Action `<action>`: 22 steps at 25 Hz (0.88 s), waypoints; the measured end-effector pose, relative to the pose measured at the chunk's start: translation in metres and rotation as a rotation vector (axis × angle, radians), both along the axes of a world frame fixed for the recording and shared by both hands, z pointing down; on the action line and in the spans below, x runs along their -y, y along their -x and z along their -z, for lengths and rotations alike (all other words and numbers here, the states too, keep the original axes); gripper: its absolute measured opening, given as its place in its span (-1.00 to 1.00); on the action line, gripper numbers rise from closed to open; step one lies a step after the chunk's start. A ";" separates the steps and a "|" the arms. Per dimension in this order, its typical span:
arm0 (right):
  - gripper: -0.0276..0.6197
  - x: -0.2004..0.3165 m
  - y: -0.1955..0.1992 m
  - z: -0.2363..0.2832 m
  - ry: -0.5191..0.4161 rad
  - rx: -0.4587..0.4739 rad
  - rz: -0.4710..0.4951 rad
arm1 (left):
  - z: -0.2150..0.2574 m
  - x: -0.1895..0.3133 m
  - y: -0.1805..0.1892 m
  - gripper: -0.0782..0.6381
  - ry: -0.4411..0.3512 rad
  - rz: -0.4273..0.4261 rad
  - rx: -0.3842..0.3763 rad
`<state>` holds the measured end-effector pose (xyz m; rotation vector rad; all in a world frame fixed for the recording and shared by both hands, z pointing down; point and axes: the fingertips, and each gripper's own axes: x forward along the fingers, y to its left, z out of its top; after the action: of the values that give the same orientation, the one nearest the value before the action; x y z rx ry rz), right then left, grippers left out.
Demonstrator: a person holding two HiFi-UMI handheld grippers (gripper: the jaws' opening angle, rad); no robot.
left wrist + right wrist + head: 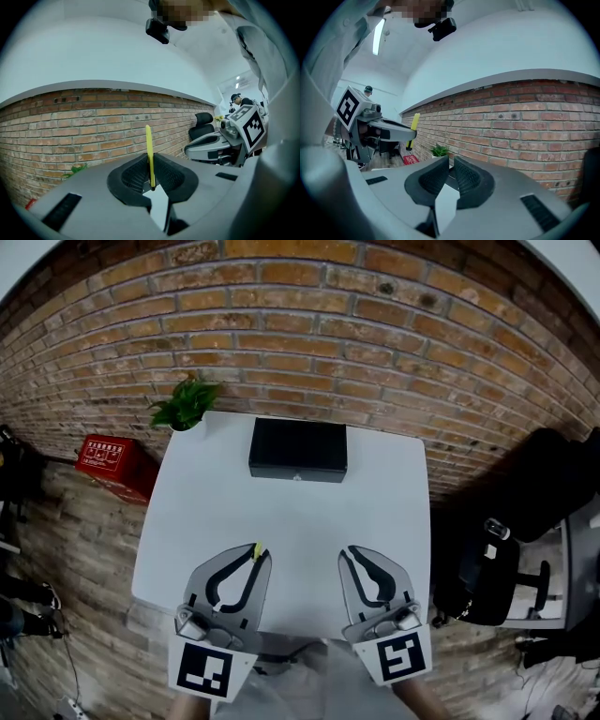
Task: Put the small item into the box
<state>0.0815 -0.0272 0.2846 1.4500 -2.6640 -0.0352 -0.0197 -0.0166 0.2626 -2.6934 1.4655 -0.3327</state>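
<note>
A thin yellow strip (149,152) stands upright, pinched between the jaws of my left gripper (151,180); in the head view its tip (256,550) pokes out of that gripper (255,556) over the near part of the white table (291,512). The strip (414,123) also shows from the right gripper view, at the left gripper's tip. My right gripper (349,553) hovers beside it, jaws closed with nothing between them (450,174). A black box (298,449), lid closed, lies at the table's far edge.
A potted green plant (186,404) sits at the table's far left corner. A brick wall runs behind. A red crate (115,463) is on the floor at left, and a black office chair (497,568) stands at right.
</note>
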 end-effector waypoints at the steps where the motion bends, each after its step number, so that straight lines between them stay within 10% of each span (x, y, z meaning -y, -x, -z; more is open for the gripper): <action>1: -0.73 0.002 0.000 -0.001 0.003 0.001 -0.006 | 0.000 0.002 0.000 -0.64 -0.006 -0.019 0.023; 22: -0.73 0.077 0.022 -0.050 0.057 -0.082 -0.054 | -0.041 0.068 0.025 -0.64 0.034 -0.095 0.089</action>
<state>0.0599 -0.1041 0.3346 1.4688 -2.5394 -0.0133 -0.0449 -0.0846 0.3033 -2.7245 1.3162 -0.4694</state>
